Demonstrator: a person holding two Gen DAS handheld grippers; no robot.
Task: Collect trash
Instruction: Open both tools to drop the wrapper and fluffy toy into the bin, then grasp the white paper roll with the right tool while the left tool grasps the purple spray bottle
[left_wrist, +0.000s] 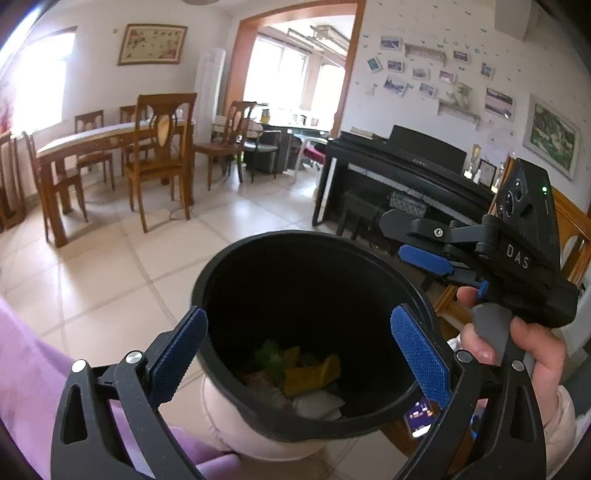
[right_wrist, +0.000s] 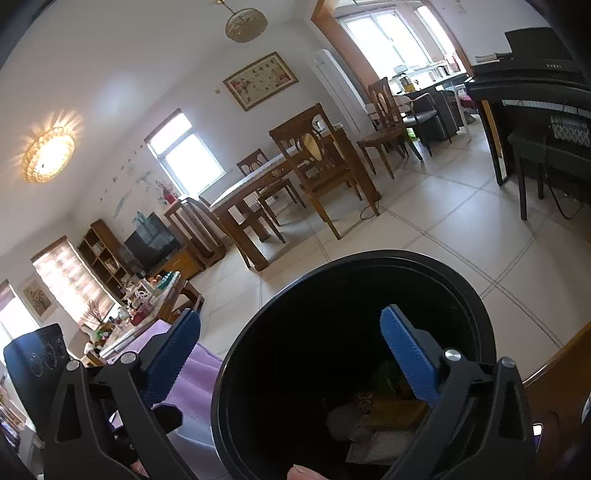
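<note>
A black round bin (left_wrist: 221, 266) fills the lower middle of the left wrist view and seems to rest on a person's pink-clad knee (left_wrist: 221, 417). Trash (left_wrist: 310, 373) lies at its bottom: yellow, green and white wrappers. My left gripper (left_wrist: 299, 356) is open wide just above the bin's near rim, nothing between its blue pads (left_wrist: 177, 358). To the right, a hand (left_wrist: 517, 343) holds my right gripper (left_wrist: 413, 240) beside the bin's far rim, jaws apart. In the right wrist view that gripper (right_wrist: 290, 360) stands open over the bin (right_wrist: 258, 332) and its trash (right_wrist: 380, 417).
A wooden dining table (left_wrist: 85, 142) with chairs (left_wrist: 162, 155) stands across the tiled floor (left_wrist: 110, 277). A black piano (left_wrist: 406, 166) and its bench are at the right. A lit phone (left_wrist: 419, 415) lies beside the bin. A cluttered low table (right_wrist: 147, 302) is at the left.
</note>
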